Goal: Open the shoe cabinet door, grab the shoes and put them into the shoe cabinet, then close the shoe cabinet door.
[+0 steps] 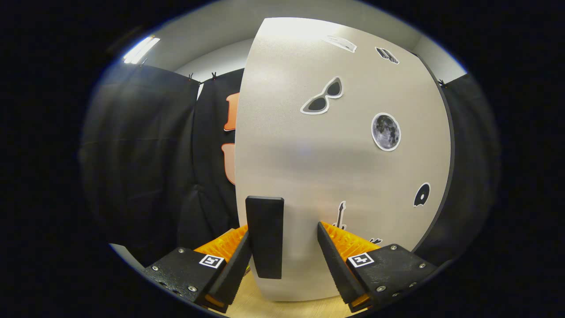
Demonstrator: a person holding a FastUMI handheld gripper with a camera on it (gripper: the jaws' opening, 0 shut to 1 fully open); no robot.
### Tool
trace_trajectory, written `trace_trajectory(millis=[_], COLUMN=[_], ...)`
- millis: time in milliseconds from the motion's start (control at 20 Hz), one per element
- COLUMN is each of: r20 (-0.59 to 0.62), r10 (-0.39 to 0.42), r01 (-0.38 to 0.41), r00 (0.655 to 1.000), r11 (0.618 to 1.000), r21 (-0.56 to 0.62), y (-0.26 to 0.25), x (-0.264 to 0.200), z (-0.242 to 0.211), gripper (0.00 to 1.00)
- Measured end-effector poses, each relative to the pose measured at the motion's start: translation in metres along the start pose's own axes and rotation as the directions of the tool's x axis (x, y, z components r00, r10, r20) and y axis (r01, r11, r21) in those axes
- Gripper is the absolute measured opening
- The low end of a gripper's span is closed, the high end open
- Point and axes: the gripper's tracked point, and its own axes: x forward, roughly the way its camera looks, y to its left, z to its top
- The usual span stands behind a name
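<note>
Flanking a flat rectangular handle [265, 236] on the matte door [344, 176] (sticker-dotted), hand-held gripper [284, 247] spread wide, unclamped.

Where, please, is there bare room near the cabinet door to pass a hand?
Free: the gap left of the pale grey stickered cabinet door, before the black cloth wall, and the strip of light wooden floor below. Crowded: the black upright handle, between the gripper fingers, open around it.
</note>
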Motion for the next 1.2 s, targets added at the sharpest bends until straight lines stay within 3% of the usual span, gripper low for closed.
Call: trace_trajectory(millis=[700, 1200], r20=[0.018, 0.039], r10=[-0.139, -0.192], r01=[0.139, 0.194], r00=[0.990, 0.981], r11=[0.990, 0.980], r21=[-0.038, -0.053], y=[-0.001, -0.002], x=[0.009, 0.015], z=[-0.003, -0.005], gripper=[0.91, 0.92])
